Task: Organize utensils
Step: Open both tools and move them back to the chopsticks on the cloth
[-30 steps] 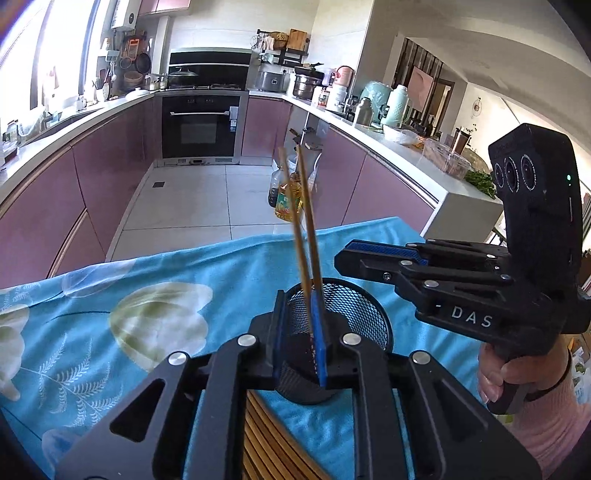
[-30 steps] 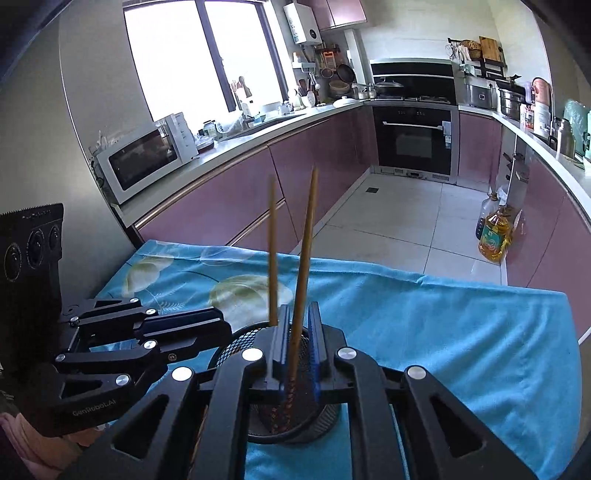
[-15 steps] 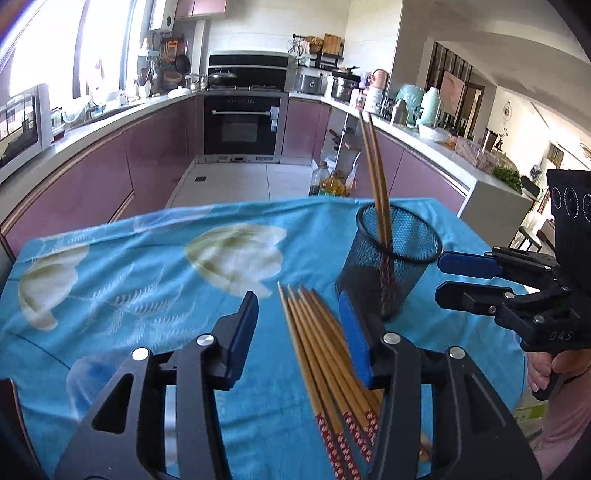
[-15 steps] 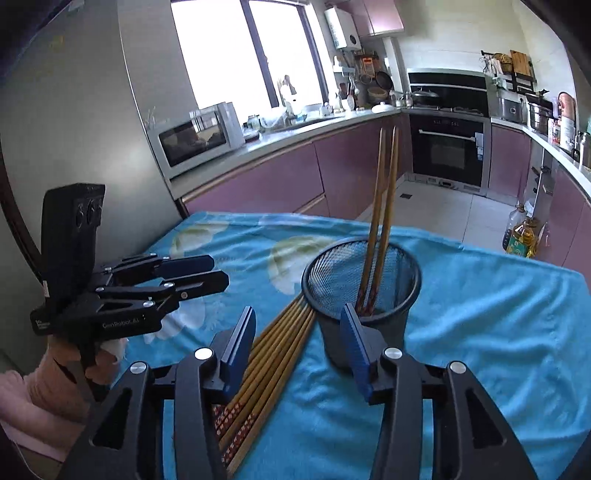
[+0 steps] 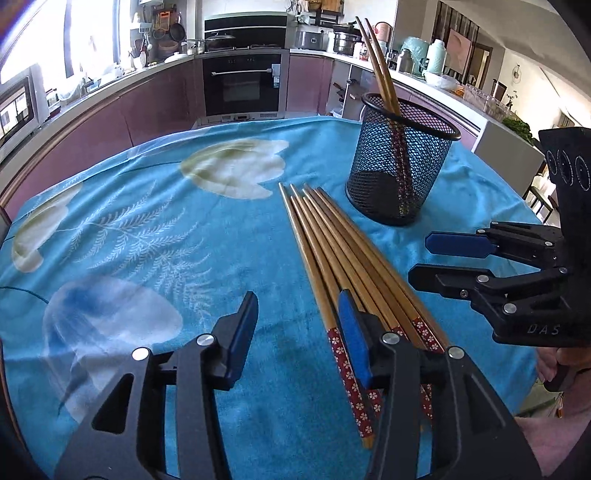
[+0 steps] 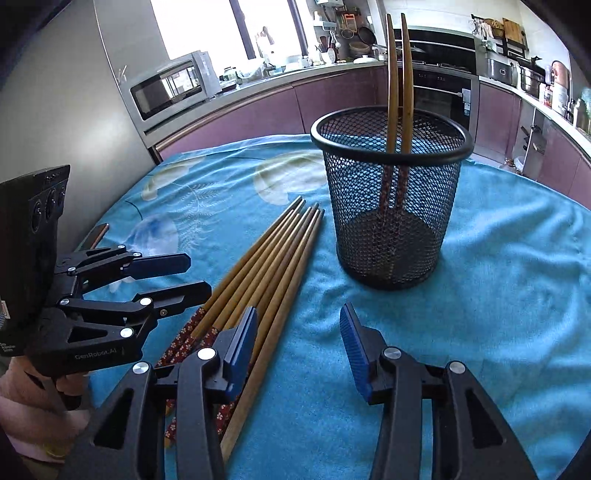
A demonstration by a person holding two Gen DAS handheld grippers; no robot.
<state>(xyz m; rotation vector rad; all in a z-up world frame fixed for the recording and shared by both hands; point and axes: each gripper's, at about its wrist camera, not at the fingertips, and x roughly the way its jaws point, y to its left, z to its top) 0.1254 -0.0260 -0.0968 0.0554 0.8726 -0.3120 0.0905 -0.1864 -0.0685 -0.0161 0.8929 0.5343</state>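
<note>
Sunlit kitchen [image 6: 236, 33], mauve cabinets [image 5: 155, 99], built-in oven [image 5: 245, 86].

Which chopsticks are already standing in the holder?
The two chopsticks upright in the black mesh holder; the others lie flat on the cloth.

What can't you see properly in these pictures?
- The chopsticks on the cloth: in the left wrist view the left claw covers their patterned ends; an exact count is hard in both views.
- The two chopsticks in the mesh cup: their lower ends blur behind the mesh cup.
- The person: only a hand, cut off by the edge.
</note>
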